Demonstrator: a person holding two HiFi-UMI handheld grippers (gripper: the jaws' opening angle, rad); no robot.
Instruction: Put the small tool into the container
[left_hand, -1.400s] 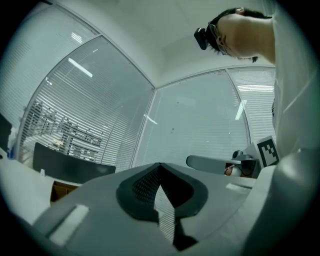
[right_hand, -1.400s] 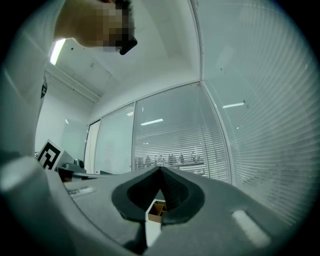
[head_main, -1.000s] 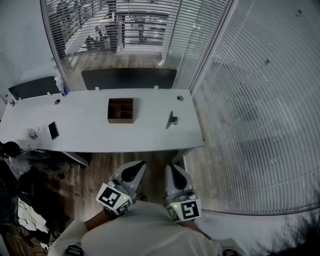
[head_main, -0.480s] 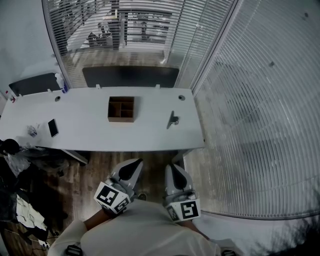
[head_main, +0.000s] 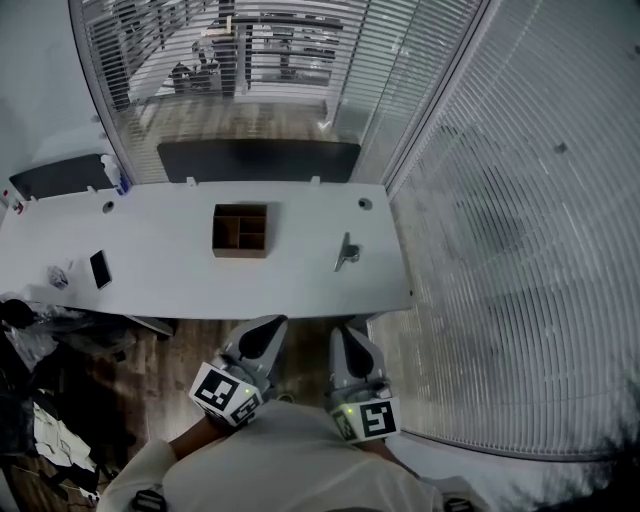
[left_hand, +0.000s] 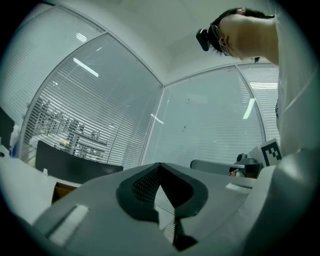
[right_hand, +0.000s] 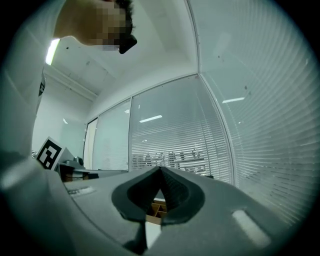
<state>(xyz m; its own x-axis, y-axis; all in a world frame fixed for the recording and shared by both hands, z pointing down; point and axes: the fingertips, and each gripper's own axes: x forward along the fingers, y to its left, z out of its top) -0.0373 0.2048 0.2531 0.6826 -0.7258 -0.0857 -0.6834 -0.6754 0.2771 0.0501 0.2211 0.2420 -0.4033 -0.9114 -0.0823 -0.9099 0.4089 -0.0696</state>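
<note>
A brown wooden container (head_main: 239, 230) with several compartments stands on the white table (head_main: 180, 275), slightly left of its middle. The small dark tool (head_main: 346, 251) lies to the container's right, near the table's right end. Both grippers hang low in front of the person, short of the table's near edge. My left gripper (head_main: 267, 326) is shut with nothing in it, and my right gripper (head_main: 343, 336) is also shut and empty. In the right gripper view, part of the container (right_hand: 156, 210) shows through the gap under the shut fingertips (right_hand: 161, 170). The left gripper view shows shut fingertips (left_hand: 160, 165) against glass walls.
A dark phone (head_main: 100, 268) and small items (head_main: 57, 275) lie at the table's left end. A dark panel (head_main: 258, 160) runs behind the table. Glass walls with blinds (head_main: 500, 250) close off the right side. Clutter (head_main: 40, 400) covers the floor at the left.
The head view has shifted slightly, so the table sits a little lower in the picture. Both grippers stay shut in about the same place.
</note>
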